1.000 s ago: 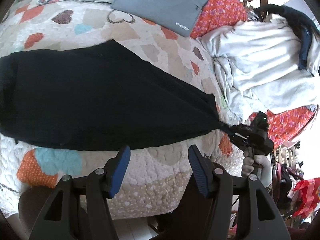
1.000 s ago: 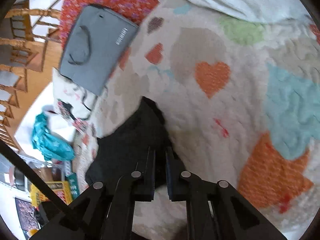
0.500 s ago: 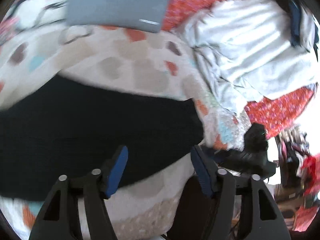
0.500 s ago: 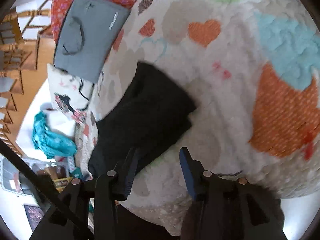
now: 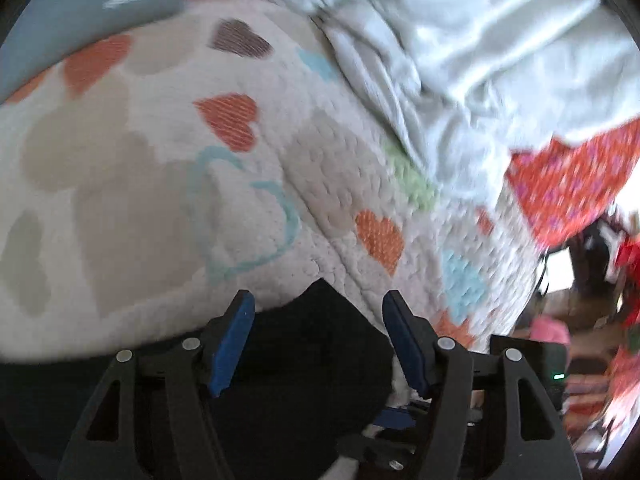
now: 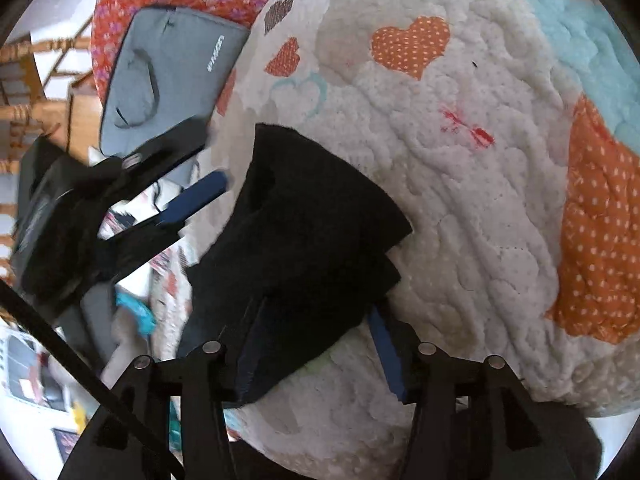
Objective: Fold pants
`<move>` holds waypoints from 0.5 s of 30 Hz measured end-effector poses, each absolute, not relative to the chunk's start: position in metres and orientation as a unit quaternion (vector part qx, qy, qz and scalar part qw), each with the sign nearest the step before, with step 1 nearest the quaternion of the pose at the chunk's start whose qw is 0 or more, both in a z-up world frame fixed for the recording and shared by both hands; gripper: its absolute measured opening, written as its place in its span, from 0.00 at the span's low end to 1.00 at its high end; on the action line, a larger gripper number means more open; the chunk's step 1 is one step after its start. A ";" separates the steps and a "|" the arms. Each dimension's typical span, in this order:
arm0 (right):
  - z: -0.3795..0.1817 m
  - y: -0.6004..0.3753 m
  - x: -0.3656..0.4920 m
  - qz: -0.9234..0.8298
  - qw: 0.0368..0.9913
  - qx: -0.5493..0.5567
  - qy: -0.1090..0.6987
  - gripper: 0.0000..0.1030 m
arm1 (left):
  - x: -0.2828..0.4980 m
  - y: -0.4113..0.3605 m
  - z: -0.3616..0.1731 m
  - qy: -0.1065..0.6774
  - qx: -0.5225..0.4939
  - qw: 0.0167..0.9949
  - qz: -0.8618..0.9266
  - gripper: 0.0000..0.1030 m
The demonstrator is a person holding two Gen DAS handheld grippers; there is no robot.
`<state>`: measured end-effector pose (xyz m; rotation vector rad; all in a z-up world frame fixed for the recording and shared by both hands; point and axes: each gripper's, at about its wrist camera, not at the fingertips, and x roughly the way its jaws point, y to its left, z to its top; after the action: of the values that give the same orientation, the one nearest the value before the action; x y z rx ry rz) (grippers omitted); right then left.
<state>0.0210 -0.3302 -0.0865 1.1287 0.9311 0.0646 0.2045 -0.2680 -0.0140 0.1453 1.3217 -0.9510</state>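
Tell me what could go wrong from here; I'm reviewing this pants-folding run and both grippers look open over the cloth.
1. The black pants lie in uneven layers with stepped edges; another fold may lock in the misalignment.
2. The open right gripper straddles only the near edge, so closing may catch just some layers.
3. The left gripper is near the right one, beside the pants' far corner; they could collide. The quilt is puffy and might get pinched too.
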 end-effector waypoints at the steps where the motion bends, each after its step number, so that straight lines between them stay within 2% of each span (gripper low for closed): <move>1: -0.088 -0.331 0.020 0.032 0.742 0.523 0.418 0.58 | 0.205 -0.275 -0.019 0.592 0.079 0.681 -0.424 0.63; 6: -0.085 -0.329 0.022 0.035 0.754 0.516 0.405 0.58 | 0.209 -0.298 -0.043 0.605 0.127 0.669 -0.411 0.65; 8: -0.084 -0.326 0.026 0.033 0.760 0.509 0.402 0.58 | 0.206 -0.304 -0.044 0.603 0.135 0.669 -0.413 0.71; 10: -0.083 -0.322 0.033 0.031 0.768 0.502 0.397 0.58 | 0.201 -0.309 -0.044 0.599 0.155 0.671 -0.407 0.69; 11: -0.083 -0.321 0.034 0.031 0.770 0.499 0.397 0.57 | 0.196 -0.311 -0.043 0.589 0.178 0.678 -0.403 0.53; 12: -0.081 -0.320 0.037 0.033 0.774 0.492 0.397 0.47 | 0.192 -0.312 -0.041 0.577 0.202 0.687 -0.393 0.42; 13: -0.080 -0.319 0.041 0.038 0.778 0.485 0.398 0.37 | 0.188 -0.310 -0.040 0.567 0.220 0.695 -0.383 0.27; 14: -0.079 -0.317 0.044 0.048 0.779 0.482 0.399 0.24 | 0.189 -0.303 -0.037 0.570 0.209 0.696 -0.384 0.21; 15: -0.076 -0.315 0.047 0.057 0.782 0.476 0.399 0.23 | 0.191 -0.295 -0.034 0.574 0.189 0.696 -0.387 0.19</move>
<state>0.0472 -0.3149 -0.0758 1.0269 0.8622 0.1226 0.1908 -0.2955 -0.0336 0.4219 1.2811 -0.8643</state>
